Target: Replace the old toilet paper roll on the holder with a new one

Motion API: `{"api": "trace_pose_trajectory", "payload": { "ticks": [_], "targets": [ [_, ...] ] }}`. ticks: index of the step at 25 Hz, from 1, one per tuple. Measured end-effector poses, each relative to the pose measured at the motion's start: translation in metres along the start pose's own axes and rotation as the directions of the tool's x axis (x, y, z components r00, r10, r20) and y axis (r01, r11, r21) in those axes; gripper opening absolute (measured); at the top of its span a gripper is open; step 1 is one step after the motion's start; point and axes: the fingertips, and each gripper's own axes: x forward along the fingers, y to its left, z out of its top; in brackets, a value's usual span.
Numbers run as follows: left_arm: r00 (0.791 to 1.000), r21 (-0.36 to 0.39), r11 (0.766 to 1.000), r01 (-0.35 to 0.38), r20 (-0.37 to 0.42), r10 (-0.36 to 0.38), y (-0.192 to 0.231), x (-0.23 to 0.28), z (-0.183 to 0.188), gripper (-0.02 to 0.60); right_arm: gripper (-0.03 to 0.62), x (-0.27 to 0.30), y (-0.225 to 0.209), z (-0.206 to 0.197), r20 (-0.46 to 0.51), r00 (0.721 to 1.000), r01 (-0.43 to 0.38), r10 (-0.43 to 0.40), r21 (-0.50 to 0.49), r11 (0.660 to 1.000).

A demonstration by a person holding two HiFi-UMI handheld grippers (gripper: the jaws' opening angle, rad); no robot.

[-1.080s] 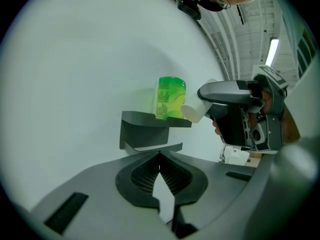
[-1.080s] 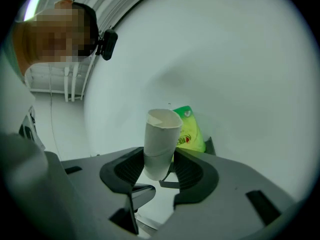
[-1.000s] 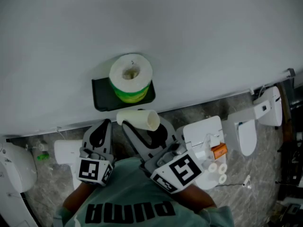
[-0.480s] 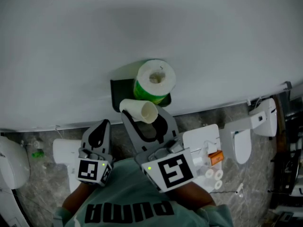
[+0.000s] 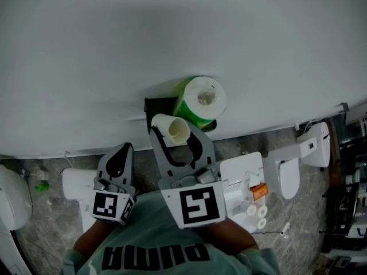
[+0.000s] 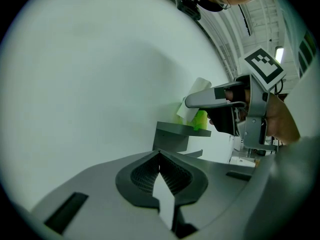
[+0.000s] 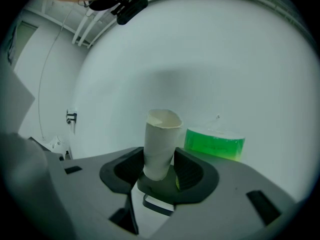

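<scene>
Cardboard tube [image 7: 159,144], bare of paper, stands gripped between the pads of the right gripper [image 5: 175,139], which is clenched on its lower end and holds it just in front of the white wall [image 5: 172,27]. This looks like the spent core of the old roll, so the removal half of the job appears done. The new roll [image 5: 202,101], wrapped in a green band, stands on end on the dark shelf [image 5: 153,105] of the holder fixed to the wall, just beyond the tube and slightly to its right. The left gripper [image 6: 161,159] hangs lower and to the left, its jaws pressed together with nothing between them.

What the next move seems to call for is getting rid of the core: carrying it clear of the holder and letting it go somewhere out of the way, since the right gripper cannot take the fresh roll while it is occupied. After that a gripper must open wide enough to span the soft roll without crushing it. Whether a spindle sits under the shelf cannot be told for sure
</scene>
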Motion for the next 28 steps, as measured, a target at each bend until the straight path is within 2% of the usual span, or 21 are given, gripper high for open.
{"api": "trace_pose_trajectory", "payload": {
  "ticks": [16, 23, 28],
  "targets": [
    [0.999, -0.027, 0.998, 0.051, 0.005, -0.051, 0.004, 0.009, 0.005, 0.005, 0.19, 0.017, 0.002, -0.02, -0.126, 0.991, 0.041, -0.05, -0.073, 0.996],
    [0.998, 0.006, 0.998, 0.057, -0.016, -0.057, 0.008, 0.008, 0.002, 0.005, 0.19, 0.022, 0.003, -0.022, -0.144, 0.987, 0.061, -0.073, -0.084, 0.995],
    [0.997, 0.013, 0.997, 0.071, -0.007, -0.071, 0.007, 0.006, 0.002, 0.005, 0.19, 0.026, 0.007, -0.022, -0.137, 0.989, 0.043, -0.053, -0.071, 0.997]
  ]
}}
